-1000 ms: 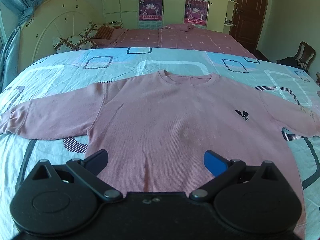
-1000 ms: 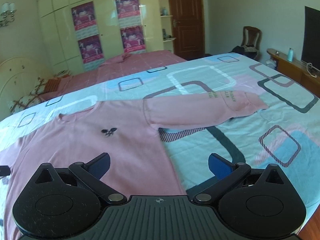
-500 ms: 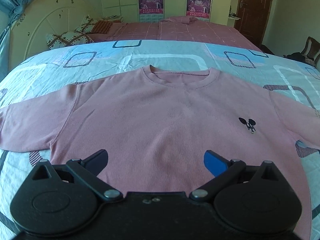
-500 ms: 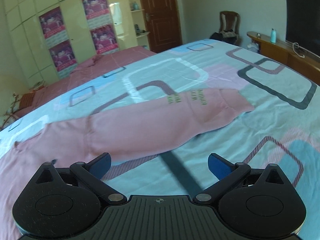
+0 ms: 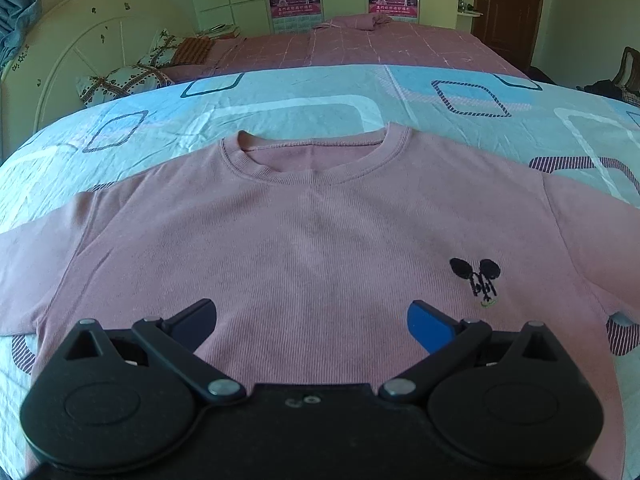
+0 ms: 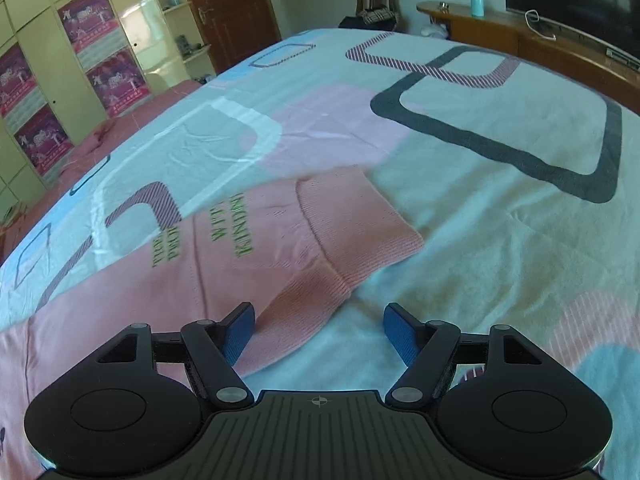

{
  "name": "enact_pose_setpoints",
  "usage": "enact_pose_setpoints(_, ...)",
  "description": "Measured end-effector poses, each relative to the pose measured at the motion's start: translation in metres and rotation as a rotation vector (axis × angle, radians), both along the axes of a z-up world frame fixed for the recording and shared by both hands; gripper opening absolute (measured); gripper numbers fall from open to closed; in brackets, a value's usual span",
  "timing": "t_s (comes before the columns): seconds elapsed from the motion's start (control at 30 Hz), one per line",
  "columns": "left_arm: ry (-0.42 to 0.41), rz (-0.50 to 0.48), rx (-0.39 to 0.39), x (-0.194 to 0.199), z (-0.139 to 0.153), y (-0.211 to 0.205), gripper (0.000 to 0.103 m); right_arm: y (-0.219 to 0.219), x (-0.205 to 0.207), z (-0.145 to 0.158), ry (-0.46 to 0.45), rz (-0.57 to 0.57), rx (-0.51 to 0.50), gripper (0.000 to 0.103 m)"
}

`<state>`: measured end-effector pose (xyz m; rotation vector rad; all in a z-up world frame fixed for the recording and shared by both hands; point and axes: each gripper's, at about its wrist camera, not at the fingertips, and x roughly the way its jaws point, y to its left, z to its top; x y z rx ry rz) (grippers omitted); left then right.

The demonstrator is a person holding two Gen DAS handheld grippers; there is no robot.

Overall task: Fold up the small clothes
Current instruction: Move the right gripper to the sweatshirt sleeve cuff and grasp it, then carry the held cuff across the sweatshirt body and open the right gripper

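Left wrist view shows a pink sweatshirt (image 5: 320, 240) spread flat, front up, on a patterned bed cover (image 5: 300, 96), its collar (image 5: 316, 152) at the far side and a small black logo (image 5: 476, 276) to the right. The left gripper (image 5: 312, 320) hangs over the chest with its jaws wide apart and nothing between them.

Right wrist view shows one sleeve (image 6: 224, 256) stretched across the bed, ending in a ribbed cuff (image 6: 352, 220) at the right. The right gripper (image 6: 318, 330) sits low over the near edge of that sleeve, beside the cuff. Its jaws have just been closing, yet the blue pads (image 6: 400, 332) are not pressing on cloth; the sleeve edge lies between them, ungrasped.

No fold is visible anywhere: body and sleeves lie fully open. The task looks barely begun, and the first step, probably bringing this sleeve in over the body, remains, along with every later fold.
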<state>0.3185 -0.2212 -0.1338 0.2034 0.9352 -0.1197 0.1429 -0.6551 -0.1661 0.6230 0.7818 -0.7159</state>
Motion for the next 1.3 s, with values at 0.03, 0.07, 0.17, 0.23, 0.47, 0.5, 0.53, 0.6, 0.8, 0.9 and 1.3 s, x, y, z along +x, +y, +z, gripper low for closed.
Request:
enact_pose_setpoints(0.03,0.001,-0.001,0.005,0.001,0.0,-0.003,0.102,-0.003,0.002,-0.002,0.001,0.002,-0.004,0.072)
enact_pose_setpoints(0.07,0.001,-0.001,0.009,0.002,-0.001,-0.006,0.102,-0.005,0.006,-0.003,-0.001,0.005,-0.012,0.072)
enact_pose_setpoints(0.17,0.001,0.0,0.018,0.005,0.0,-0.011,0.101,-0.009,0.014,-0.003,-0.015,-0.003,-0.028,0.048)
enact_pose_setpoints(0.23,0.004,-0.003,0.017,0.006,0.0,-0.012,0.1,-0.012,0.018,-0.004,-0.021,-0.01,-0.027,0.028)
enact_pose_setpoints(0.47,0.004,0.007,0.016,0.01,0.003,-0.005,0.1,-0.012,0.026,-0.003,-0.053,-0.025,-0.048,0.012)
enact_pose_setpoints(0.5,0.0,0.006,0.014,0.01,0.003,-0.003,0.1,-0.009,0.027,0.0,-0.062,-0.019,-0.052,0.012)
enact_pose_setpoints(0.53,-0.004,0.005,0.015,0.011,0.004,-0.001,0.1,-0.005,0.031,0.003,-0.071,-0.011,-0.057,0.011)
enact_pose_setpoints(0.6,-0.011,-0.004,0.014,0.013,0.005,0.003,0.1,0.006,0.036,0.013,-0.095,0.016,-0.073,0.011)
enact_pose_setpoints(0.8,-0.027,-0.03,0.0,0.017,0.007,0.023,0.1,0.074,0.075,0.048,-0.181,0.164,-0.121,0.01)
enact_pose_setpoints(0.9,-0.033,-0.028,-0.017,0.02,0.01,0.041,0.1,0.123,0.1,0.065,-0.229,0.26,-0.127,0.01)
enact_pose_setpoints(1.3,-0.023,0.037,-0.09,0.038,0.012,0.135,0.099,0.34,0.2,0.038,-0.259,0.672,0.036,0.01)
